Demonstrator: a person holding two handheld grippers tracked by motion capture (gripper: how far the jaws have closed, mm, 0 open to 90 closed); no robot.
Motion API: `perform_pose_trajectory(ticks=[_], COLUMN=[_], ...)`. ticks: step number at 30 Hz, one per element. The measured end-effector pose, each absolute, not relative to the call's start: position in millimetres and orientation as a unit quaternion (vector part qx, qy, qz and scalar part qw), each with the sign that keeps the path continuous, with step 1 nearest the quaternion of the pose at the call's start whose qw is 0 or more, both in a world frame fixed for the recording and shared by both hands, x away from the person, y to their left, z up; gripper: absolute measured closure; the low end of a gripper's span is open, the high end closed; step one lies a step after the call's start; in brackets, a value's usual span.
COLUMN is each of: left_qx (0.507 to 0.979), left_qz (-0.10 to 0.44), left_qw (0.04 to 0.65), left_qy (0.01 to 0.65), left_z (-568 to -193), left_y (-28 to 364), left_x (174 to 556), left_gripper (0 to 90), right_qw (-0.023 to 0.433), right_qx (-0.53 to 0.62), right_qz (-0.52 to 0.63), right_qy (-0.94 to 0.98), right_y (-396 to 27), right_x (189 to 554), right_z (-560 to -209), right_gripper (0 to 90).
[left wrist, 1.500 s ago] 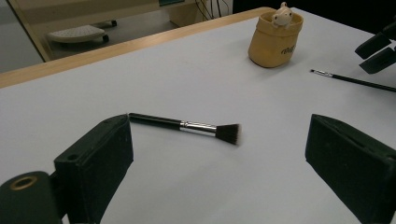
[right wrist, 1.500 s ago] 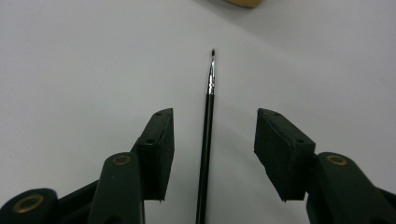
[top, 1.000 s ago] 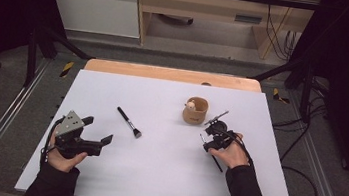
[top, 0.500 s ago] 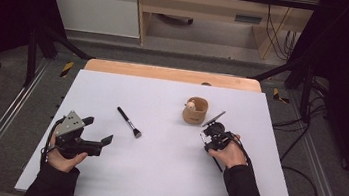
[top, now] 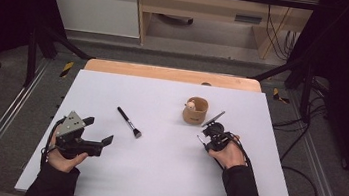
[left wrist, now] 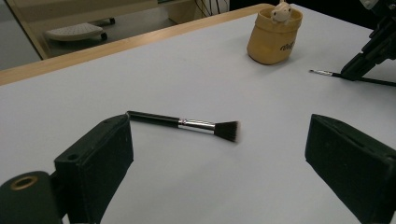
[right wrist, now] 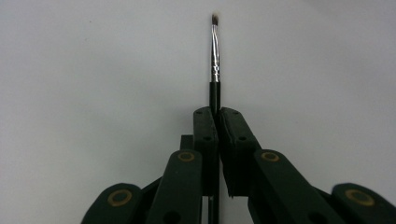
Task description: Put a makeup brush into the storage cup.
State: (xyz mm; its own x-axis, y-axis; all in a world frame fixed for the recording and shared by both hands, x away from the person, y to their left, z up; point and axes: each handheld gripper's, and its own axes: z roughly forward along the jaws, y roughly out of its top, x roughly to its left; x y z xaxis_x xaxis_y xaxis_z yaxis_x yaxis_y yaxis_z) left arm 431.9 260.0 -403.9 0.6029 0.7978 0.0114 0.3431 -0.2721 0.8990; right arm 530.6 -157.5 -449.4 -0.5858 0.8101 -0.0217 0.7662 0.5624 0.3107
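On our right, the right gripper (top: 212,131) has just been closing its fingers (right wrist: 206,128), and they now stand clamped on the black handle of the thin brush (right wrist: 214,56), which runs straight out between the pads along the gripper's own line, its small bristle tip pointing away from us over the white bench (top: 153,176). From above, that brush slants up and to the right from the fingers, so its tip lies just beside the tan cup (top: 195,110), a little to the cup's right and not over its mouth. We judge that the coming move turns on this: the brush's long axis passes beside the cup, so the hand must swing the tip toward the cup and tilt it upright before it can go in, and a small pale thing already sits in the mouth, leaving less room there. Our left gripper (top: 95,133) rests at the left of the bench with its fingers (left wrist: 95,156) wide apart and nothing between them; the flat-headed brush (left wrist: 184,124) lies on the bench ahead of them, crosswise to them, bristles toward the right in the left gripper view. This hand is the nearer to that brush, and both are well apart from the cup.
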Motion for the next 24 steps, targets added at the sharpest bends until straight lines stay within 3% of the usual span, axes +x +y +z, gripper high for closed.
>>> perform_pose_trajectory(ticks=[12,24], left_qx=[0.760,0.760], left_qz=[0.240,0.242], left_qw=[0.472,0.472], left_qy=[0.377,0.375], left_z=[-404,-404], left_y=[260,259], left_x=[432,432], left_gripper=[7.1,7.2], right_qw=[0.091,0.103], right_qx=[0.446,0.453], right_qz=[0.140,0.214], right_qy=[0.879,0.859], right_y=[-158,-170], right_x=[526,511], right_z=[-446,-419], right_gripper=[85.8,85.8])
